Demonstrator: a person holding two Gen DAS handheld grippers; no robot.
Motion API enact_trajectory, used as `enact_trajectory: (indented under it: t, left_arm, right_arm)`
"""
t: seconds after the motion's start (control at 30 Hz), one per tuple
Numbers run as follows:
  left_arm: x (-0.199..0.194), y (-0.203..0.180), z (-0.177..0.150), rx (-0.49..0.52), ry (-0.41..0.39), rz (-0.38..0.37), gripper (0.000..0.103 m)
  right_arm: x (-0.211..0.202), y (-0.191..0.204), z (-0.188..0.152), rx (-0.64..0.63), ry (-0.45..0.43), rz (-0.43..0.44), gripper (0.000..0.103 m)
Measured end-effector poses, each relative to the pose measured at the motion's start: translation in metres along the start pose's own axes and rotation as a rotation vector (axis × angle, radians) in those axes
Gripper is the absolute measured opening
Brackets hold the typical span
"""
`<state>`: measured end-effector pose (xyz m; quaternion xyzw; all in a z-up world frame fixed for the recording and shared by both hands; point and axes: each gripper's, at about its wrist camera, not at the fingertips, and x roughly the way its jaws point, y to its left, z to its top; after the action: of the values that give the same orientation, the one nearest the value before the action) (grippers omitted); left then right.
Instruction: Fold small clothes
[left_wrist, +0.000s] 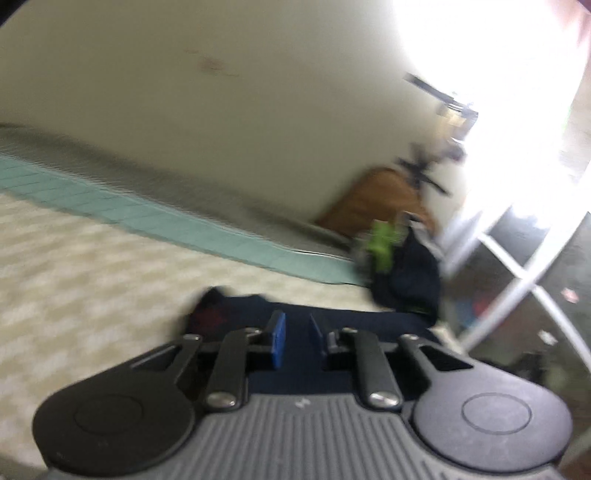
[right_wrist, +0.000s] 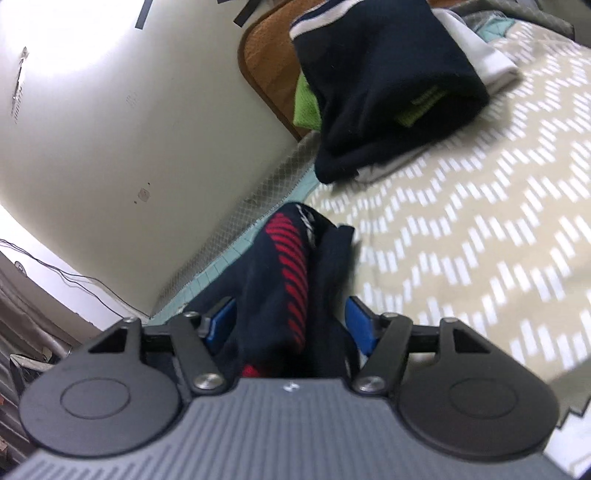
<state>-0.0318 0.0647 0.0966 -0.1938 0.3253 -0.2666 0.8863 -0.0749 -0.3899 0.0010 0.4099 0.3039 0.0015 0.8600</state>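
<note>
In the right wrist view, the right gripper (right_wrist: 291, 325) sat at bottom centre, its jaws parted around a bunched navy garment (right_wrist: 291, 266) with red stripes. The cloth filled the gap, but whether the blue pads (right_wrist: 360, 325) pressed it was unclear. The garment lay on the bed (right_wrist: 480, 229) by the teal border (right_wrist: 236, 254), next to the wall (right_wrist: 147, 129). A pile (right_wrist: 388, 85) of folded dark clothes with a green piece sat at the upper centre.

In the blurred left wrist view, the left gripper (left_wrist: 295, 332) at bottom centre had its jaws slightly apart, gripping nothing, with the navy garment (left_wrist: 236, 314) just beyond them. The pile (left_wrist: 406, 273) showed at centre right.
</note>
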Motion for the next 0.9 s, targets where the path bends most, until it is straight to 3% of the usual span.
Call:
enact_trajectory:
  t: [0.07,0.2,0.3,0.37,0.5,0.6,0.67,0.7,0.77,0.9]
  left_arm:
    - [0.026,-0.021,-0.001,0.040,0.057,-0.063,0.012]
    - [0.089,-0.042,-0.010,0.073,0.178,-0.081,0.006]
    - [0.125,-0.033,-0.020,0.044,0.258,-0.048,0.003]
    - [0.139,-0.026,-0.027,0.031,0.261,-0.041,0.006]
    - [0.131,-0.030,-0.028,0.064,0.258,-0.005,0.006]
    - [0.125,-0.032,-0.023,0.061,0.255,0.009,0.004]
    - [0.108,-0.019,-0.016,0.006,0.250,-0.049,0.014]
    - [0.090,-0.009,-0.013,-0.019,0.212,-0.073,0.023]
    - [0.058,0.007,-0.005,-0.039,0.131,-0.050,0.031]
    - [-0.011,0.047,0.011,-0.118,-0.012,0.018,0.035]
  right_arm:
    - [-0.001,0.003,-0.006,-0.024,-0.012,-0.001,0.068]
    - [0.011,0.014,-0.013,-0.054,0.003,-0.005,0.067]
    - [0.016,0.019,-0.016,-0.037,0.027,-0.018,0.027]
    - [0.010,0.027,-0.014,-0.045,0.000,0.005,0.027]
    - [0.002,0.088,-0.009,-0.209,-0.029,0.059,0.026]
    - [0.013,0.151,-0.020,-0.458,-0.006,0.037,0.026]
    - [0.020,0.185,-0.034,-0.622,0.009,0.009,0.026]
    - [0.025,0.202,-0.041,-0.696,0.016,-0.014,0.027]
    - [0.035,0.225,-0.054,-0.811,0.037,-0.050,0.028]
    - [0.080,0.261,-0.085,-1.013,0.136,-0.106,0.032]
